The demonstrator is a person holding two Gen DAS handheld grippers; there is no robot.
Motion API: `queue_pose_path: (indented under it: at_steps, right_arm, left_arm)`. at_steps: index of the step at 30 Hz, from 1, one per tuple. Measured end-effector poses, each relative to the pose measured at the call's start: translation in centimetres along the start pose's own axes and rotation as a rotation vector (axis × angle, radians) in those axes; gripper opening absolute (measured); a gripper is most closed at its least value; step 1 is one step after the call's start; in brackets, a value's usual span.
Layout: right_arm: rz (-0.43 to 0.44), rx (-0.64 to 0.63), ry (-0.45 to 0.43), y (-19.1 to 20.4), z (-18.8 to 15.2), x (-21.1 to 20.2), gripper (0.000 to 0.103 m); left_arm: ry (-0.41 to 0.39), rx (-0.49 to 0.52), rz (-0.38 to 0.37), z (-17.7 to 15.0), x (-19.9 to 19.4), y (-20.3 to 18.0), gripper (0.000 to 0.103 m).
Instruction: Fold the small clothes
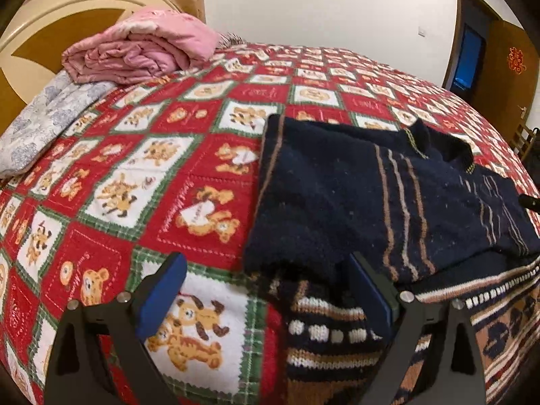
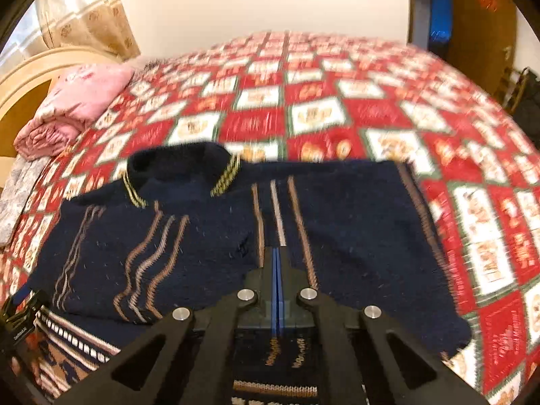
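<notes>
- A dark navy knitted sweater (image 2: 337,222) lies on the bed, over a red bedspread (image 1: 202,108) checked with teddy-bear squares; it is partly folded, one layer laid over another.
- Thin tan and pale stripes run down the navy cloth, and the collar (image 2: 179,165) (edged with yellow lines) sits at the far side in the right wrist view.
- At the near edge, under the plain navy layer, shows a patterned band (image 1: 324,334) of white, tan and navy knit.
- The left gripper (image 1: 270,287) has its fingers spread wide: one blue pad (image 1: 162,297) hangs over the bedspread, the other stands at the sweater's near edge, and neither presses on the cloth.
- The right gripper (image 2: 277,260) has its fingers brought fully together, the blue pads meeting in a thin line over the middle of the sweater; whether any cloth is pinched between them cannot be told, since that view is blurred.
- A folded pink quilt (image 1: 141,47) rests near the cream headboard (image 1: 44,10), well apart from the sweater, with a grey-patterned pillow (image 1: 47,118) just beside it.
</notes>
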State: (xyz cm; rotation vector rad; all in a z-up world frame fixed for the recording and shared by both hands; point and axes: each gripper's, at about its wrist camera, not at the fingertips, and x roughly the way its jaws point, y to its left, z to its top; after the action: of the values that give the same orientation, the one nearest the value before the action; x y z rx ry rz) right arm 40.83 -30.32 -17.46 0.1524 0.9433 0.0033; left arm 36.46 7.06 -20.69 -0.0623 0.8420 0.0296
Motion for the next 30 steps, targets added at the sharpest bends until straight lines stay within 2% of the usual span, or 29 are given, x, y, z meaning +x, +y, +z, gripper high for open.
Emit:
queue_pose_path:
  at_steps: [2,3,4,5,6,7,10,12,13,15,16,17,18,20,22,24,25,27,29,30]
  right_arm:
    - [0.081,0.064,0.064,-0.8,-0.3,0.8,0.002]
    - [0.119,0.100,0.067,-1.1,-0.5,0.8,0.007]
    - [0.156,0.123,0.060,-1.4,-0.9,0.6,0.041]
    - [0.207,0.137,0.065,-1.4,-1.1,0.5,0.080]
    - [0.264,0.152,0.063,-1.3,-1.5,0.3,0.084]
    - [0.277,0.154,0.059,-1.0,-1.7,0.1,0.084]
    - [0.210,0.106,0.051,0.3,-2.0,0.2,0.083]
    - [0.188,0.098,0.062,1.0,-2.0,1.0,0.065]
    - [0.183,0.090,0.074,1.2,-2.0,1.5,0.049]
    - [0.168,0.067,0.078,1.9,-2.1,2.4,0.044]
    - [0.149,0.045,0.074,2.3,-2.0,2.6,0.036]
    - [0.125,0.024,0.070,2.7,-1.8,2.6,0.020]
    - [0.099,0.004,0.057,2.9,-1.6,2.3,0.015]
    - [0.038,-0.056,0.015,3.4,-1.3,1.2,0.010]
    - [-0.034,-0.136,-0.051,4.1,-0.9,-0.4,0.009]
    - [-0.086,-0.178,-0.084,4.3,-0.3,-1.6,0.007]
    - [-0.135,-0.193,-0.103,4.2,0.0,-1.9,0.001]
    - [-0.203,-0.206,-0.121,3.6,0.4,-1.9,0.000]
    - [-0.177,-0.185,-0.048,2.6,0.3,-0.3,0.000]
    - [-0.189,-0.174,-0.039,2.0,0.0,0.3,0.000]
  left_arm:
    - [-0.011,0.029,0.002,-0.1,-0.5,-0.5,0.097]
    - [-0.018,0.030,0.004,-0.2,-0.7,-0.5,0.097]
    - [-0.025,0.019,0.000,-0.3,-0.9,-0.3,0.097]
    - [-0.025,0.009,-0.006,-0.4,-0.9,-0.1,0.098]
    - [-0.022,0.001,-0.014,-0.5,-0.8,0.1,0.098]
    - [-0.023,-0.010,-0.023,-0.5,-0.7,0.3,0.098]
    - [-0.020,-0.047,-0.041,-0.4,-0.4,0.8,0.098]
    - [-0.018,-0.060,-0.046,-0.4,-0.3,0.9,0.098]
    - [-0.018,-0.061,-0.051,-0.4,-0.3,0.9,0.098]
    - [-0.013,-0.075,-0.074,-0.4,-0.1,1.2,0.098]
    - [-0.012,-0.092,-0.084,-0.4,-0.1,1.6,0.098]
    - [-0.012,-0.111,-0.096,-0.5,-0.1,1.9,0.098]
    - [-0.013,-0.136,-0.108,-0.5,-0.1,2.4,0.098]
    - [-0.024,-0.208,-0.106,-0.5,-0.3,3.7,0.098]
    - [-0.032,-0.264,-0.052,-0.4,-0.4,4.7,0.101]
    - [-0.031,-0.319,-0.038,-0.2,-0.3,5.6,0.103]
    - [-0.018,-0.327,-0.038,-0.2,0.0,5.8,0.103]
    - [0.015,-0.303,-0.021,0.0,0.7,5.3,0.103]
    - [0.013,-0.250,-0.003,0.0,0.6,4.4,0.103]
    - [0.039,-0.193,0.017,-0.1,1.0,3.4,0.103]
